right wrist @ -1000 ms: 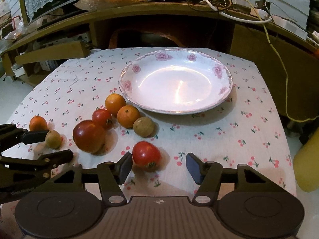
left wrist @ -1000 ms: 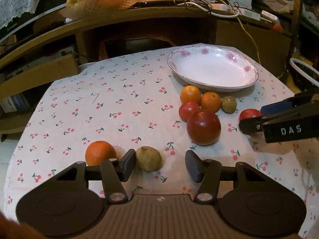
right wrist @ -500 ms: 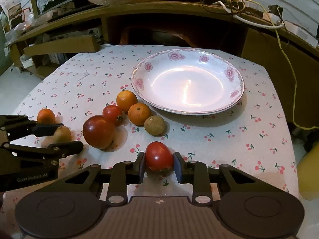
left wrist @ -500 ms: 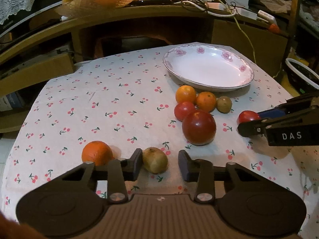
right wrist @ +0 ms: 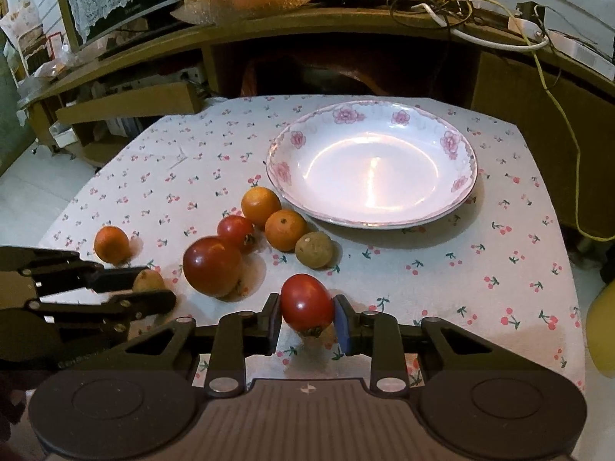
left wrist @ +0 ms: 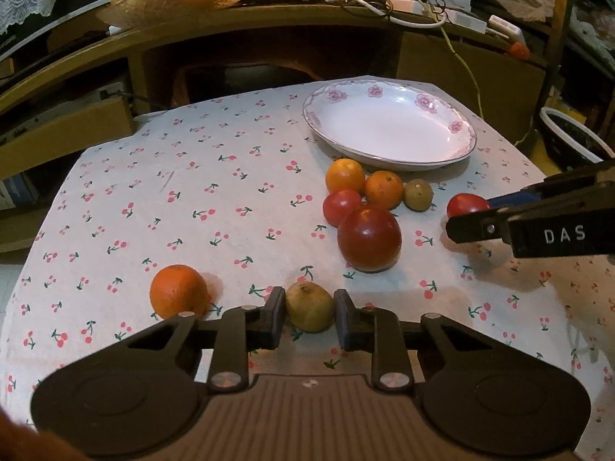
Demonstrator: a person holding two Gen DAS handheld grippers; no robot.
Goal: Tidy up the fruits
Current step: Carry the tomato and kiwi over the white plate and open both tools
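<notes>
My left gripper [left wrist: 309, 317] is shut on a brownish kiwi [left wrist: 309, 307] near the table's front left; it shows from the side in the right wrist view [right wrist: 148, 280]. My right gripper [right wrist: 307, 317] is shut on a small red tomato [right wrist: 306, 301], lifted slightly off the cloth; the tomato also shows in the left wrist view [left wrist: 467, 205]. An empty white floral plate [right wrist: 457, 184] sits at the back right. Beside it lie two oranges [right wrist: 261, 205], a small tomato [right wrist: 235, 230], a big red apple [right wrist: 212, 265] and a second kiwi [right wrist: 314, 249].
A lone orange [left wrist: 178, 292] lies left of my left gripper. The table wears a cherry-print cloth [left wrist: 192, 192]. Behind it stands a wooden shelf [left wrist: 269, 27] with a fruit basket [left wrist: 169, 0] and cables. A yellow object [right wrist: 603, 338] sits off the table's right edge.
Both grippers have closed: the left on the kiwi, the right on the small tomato. The right one has raised the tomato a little.
</notes>
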